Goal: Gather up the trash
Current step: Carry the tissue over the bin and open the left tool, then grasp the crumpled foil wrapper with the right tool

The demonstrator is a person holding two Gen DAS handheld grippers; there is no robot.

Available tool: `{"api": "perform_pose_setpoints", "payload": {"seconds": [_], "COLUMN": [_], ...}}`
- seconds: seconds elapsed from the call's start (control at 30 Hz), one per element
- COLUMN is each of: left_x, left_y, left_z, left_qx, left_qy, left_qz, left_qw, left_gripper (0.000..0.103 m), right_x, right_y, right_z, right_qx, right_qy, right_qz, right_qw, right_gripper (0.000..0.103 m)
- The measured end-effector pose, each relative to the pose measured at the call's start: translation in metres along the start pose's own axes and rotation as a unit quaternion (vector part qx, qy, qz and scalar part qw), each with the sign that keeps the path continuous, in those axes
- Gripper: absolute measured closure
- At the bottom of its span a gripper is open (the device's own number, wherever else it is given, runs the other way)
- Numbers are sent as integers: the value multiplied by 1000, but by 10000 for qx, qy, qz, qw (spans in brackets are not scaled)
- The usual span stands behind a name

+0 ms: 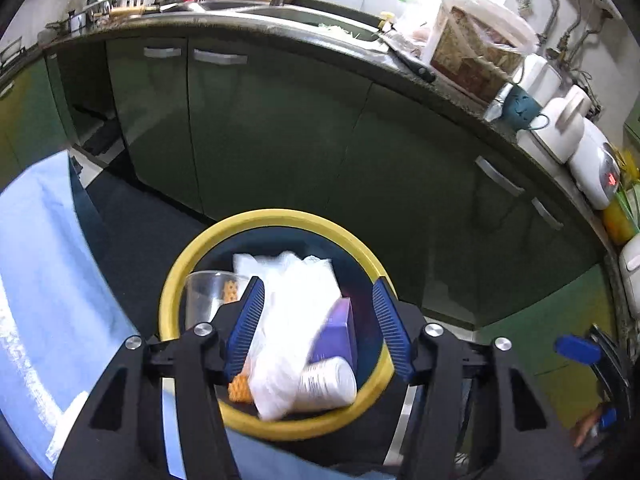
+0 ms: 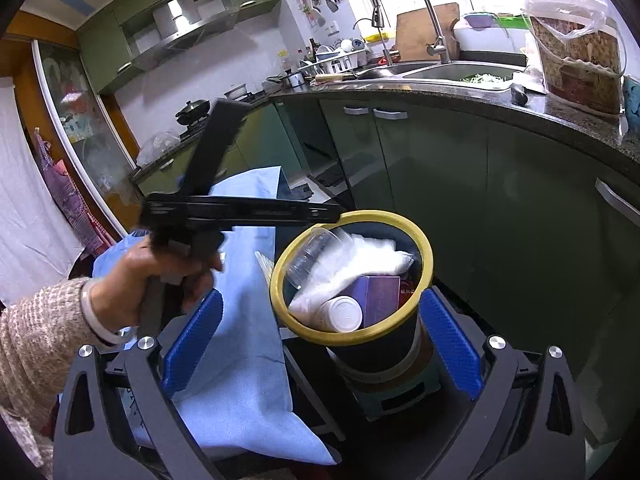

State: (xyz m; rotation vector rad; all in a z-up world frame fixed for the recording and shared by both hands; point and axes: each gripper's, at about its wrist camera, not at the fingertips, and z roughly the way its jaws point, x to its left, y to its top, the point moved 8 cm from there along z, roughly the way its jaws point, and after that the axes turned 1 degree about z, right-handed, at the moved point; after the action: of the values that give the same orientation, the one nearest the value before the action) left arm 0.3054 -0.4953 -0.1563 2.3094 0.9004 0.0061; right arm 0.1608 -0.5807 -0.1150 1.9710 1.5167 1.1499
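A black trash bin with a yellow rim [image 1: 276,218] [image 2: 428,252] stands on the floor by the cabinets. Inside lie a white plastic bag [image 1: 288,304] [image 2: 360,260], a purple box [image 1: 340,332] [image 2: 380,296], a white paper cup [image 1: 328,380] [image 2: 344,312], a clear plastic cup [image 1: 204,292] [image 2: 312,252] and an orange scrap [image 1: 240,390]. My left gripper [image 1: 318,312] is open just above the bin, holding nothing; the right wrist view shows its black body [image 2: 240,212] in a hand. My right gripper [image 2: 320,336] is open and empty, in front of the bin.
A light blue cloth [image 1: 44,264] [image 2: 244,320] covers a surface left of the bin. Dark green cabinets [image 1: 280,132] [image 2: 460,184] run behind it under a dark countertop [image 2: 480,96] with a sink [image 2: 452,70], dish rack [image 2: 340,60] and appliances [image 1: 568,136].
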Motion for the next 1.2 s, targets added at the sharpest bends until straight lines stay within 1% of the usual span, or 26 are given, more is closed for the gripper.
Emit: {"api": "perform_pose_setpoints", "payload": {"seconds": [0.03,0.1,0.17,0.2,0.23,0.27,0.3,0.33,0.37,0.43,0.5,0.53,0.57,0.6,0.67,0.7,0.73,0.77,0.9,1.0,1.07,1.1,1.17,1.2], "left_x": [0,0,2,6,11,17,27,34,44,81,111,134,155,181,218,241,255,275,323,344,348,349,350,349], "left_y": [0,-2,-5,-9,-13,-17,-26,-31,-40,-67,-89,-104,-119,-137,-162,-180,-190,-206,-247,-266,-269,-269,-269,-270], "left_z": [-12,-50,-89,-117,-141,-162,-188,-205,-224,-268,-294,-308,-319,-330,-342,-347,-350,-354,-356,-353,-351,-353,-355,-356], "left_qx": [-65,-351,-655,-898,-1095,-1279,-1513,-1663,-1810,-2183,-2395,-2496,-2581,-2679,-2778,-2845,-2878,-2925,-2996,-2891,-2867,-2873,-2881,-2869], "left_qy": [-54,-150,-153,-152,-103,-25,110,227,365,824,1223,1459,1618,1789,1917,1984,2054,2199,2645,2891,2817,2840,3053,3202], "left_qz": [-1,4,14,-6,-3,-3,-27,-55,-98,-277,-444,-616,-806,-1074,-1457,-1716,-1849,-2028,-2387,-2549,-2652,-2665,-2582,-2493], "left_qw": [10000,9993,9977,9958,9939,9918,9884,9858,9828,9720,9621,9553,9490,9406,9300,9221,9170,9083,8850,8763,8764,8751,8701,8678], "left_gripper": [49,47,39,32,27,25,21,15,14,12,11,11,11,11,11,11,11,11,11,11,11,11,11,11], "right_x": [2,6,14,18,25,32,38,47,53,72,90,98,108,115,133,140,151,159,192,224,253,264,295,305], "right_y": [0,1,1,0,0,-1,-2,-4,-5,-10,-15,-17,-20,-23,-28,-30,-33,-37,-54,-69,-79,-83,-93,-96], "right_z": [0,1,1,1,2,3,5,7,10,18,28,32,37,41,51,55,61,67,89,107,119,124,132,136], "right_qx": [0,-1,5,10,24,52,81,127,163,301,437,495,563,610,720,771,862,958,1324,1608,1777,1832,1900,1931], "right_qy": [7,20,64,86,125,177,219,278,318,425,495,520,563,595,696,756,855,915,1167,1448,1745,1842,2057,2121], "right_qz": [-13,-52,-122,-152,-208,-273,-322,-403,-461,-659,-848,-926,-1007,-1059,-1189,-1250,-1337,-1398,-1715,-2027,-2250,-2322,-2618,-2713], "right_qw": [10000,10000,9999,9998,9997,9995,9992,9987,9983,9965,9942,9931,9917,9907,9878,9863,9836,9813,9693,9550,9420,9373,9236,9187], "right_gripper": [6,6,6,6,6,5,5,5,5,5,5,5,5,5,5,5,5,5,5,5,5,5,5,5]}}
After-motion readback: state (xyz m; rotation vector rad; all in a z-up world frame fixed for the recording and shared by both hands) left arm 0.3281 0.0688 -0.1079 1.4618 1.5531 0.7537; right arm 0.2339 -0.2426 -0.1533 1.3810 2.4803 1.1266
